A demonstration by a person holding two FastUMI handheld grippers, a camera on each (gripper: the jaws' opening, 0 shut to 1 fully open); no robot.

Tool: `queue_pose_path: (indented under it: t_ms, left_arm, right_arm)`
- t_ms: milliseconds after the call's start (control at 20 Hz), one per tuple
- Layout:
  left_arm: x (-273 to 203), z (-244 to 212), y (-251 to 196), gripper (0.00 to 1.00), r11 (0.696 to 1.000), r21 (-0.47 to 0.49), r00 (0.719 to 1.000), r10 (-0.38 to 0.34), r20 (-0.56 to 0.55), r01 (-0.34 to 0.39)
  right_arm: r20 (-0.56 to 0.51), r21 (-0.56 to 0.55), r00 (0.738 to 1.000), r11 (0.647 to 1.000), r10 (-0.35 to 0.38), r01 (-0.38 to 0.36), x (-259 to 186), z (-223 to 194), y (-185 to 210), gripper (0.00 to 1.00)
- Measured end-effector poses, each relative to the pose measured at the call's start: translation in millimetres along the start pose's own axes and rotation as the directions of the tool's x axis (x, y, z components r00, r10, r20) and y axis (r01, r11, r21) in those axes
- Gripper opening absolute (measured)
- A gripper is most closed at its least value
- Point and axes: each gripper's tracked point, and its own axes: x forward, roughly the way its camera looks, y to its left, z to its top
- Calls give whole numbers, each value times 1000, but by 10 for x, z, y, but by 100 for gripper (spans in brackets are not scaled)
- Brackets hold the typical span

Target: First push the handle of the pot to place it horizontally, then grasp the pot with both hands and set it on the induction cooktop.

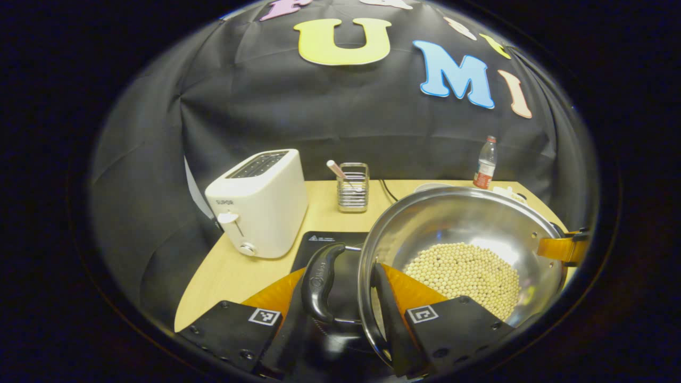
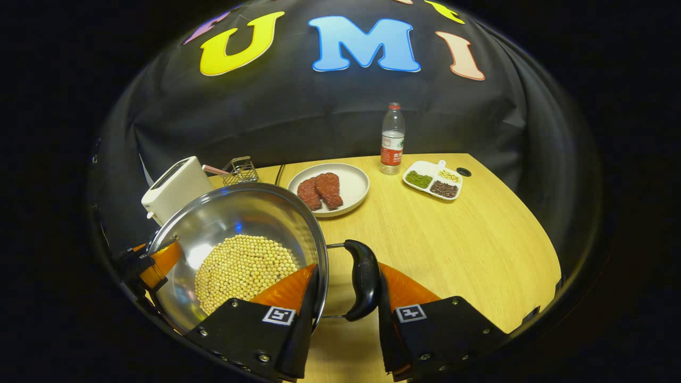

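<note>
A steel pot holds a layer of soybeans. My left gripper straddles its near side: one finger presses the outside of the black loop handle, the other lies inside the pot wall. My right gripper clamps the opposite black handle and rim the same way. Each gripper shows at the pot's far rim in the other's view, the right gripper and the left gripper. The black induction cooktop lies under the left handle. Whether the pot rests on it I cannot tell.
A white toaster stands at the table's left, a wire utensil rack behind the cooktop. Farther right are a plate with meat pieces, a water bottle and a divided dish. The wooden table extends right.
</note>
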Motion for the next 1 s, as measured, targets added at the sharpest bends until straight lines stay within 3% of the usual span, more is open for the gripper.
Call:
queue_pose_path:
  t_ms: [50,250,350,500,600,650,700,750,1000]
  left_arm:
    - [-11,-18,87,68,1000,-4,1000,8,-2,-8]
    - [18,-61,397,72,999,-21,999,34,-12,-34]
    - [37,-77,532,68,999,-27,999,44,-17,-45]
    - [60,-115,670,72,998,-38,998,54,-23,-55]
    - [73,-151,744,75,998,-36,998,59,-30,-61]
    - [84,-175,771,68,997,-38,997,61,-37,-63]
    - [89,-198,779,76,997,-41,997,60,-43,-62]
    - [96,-204,791,72,997,-46,997,59,-45,-61]
    - [139,-265,785,71,996,-47,997,75,-33,-77]
  right_arm:
    - [6,-8,1000,1000,11,-11,12,23,88,54]
    - [6,-25,999,999,43,-43,82,19,388,54]
    - [3,-31,998,998,56,-56,102,10,514,54]
    - [3,-36,998,997,66,-66,122,-10,647,54]
    - [-12,-37,997,997,74,-74,146,-54,714,54]
    - [-20,-38,997,996,78,-78,157,-76,738,54]
    - [-22,-38,997,996,79,-79,168,-90,743,54]
    - [-24,-37,997,996,79,-80,176,-103,747,54]
    - [-40,-43,996,995,84,-86,230,-193,735,54]
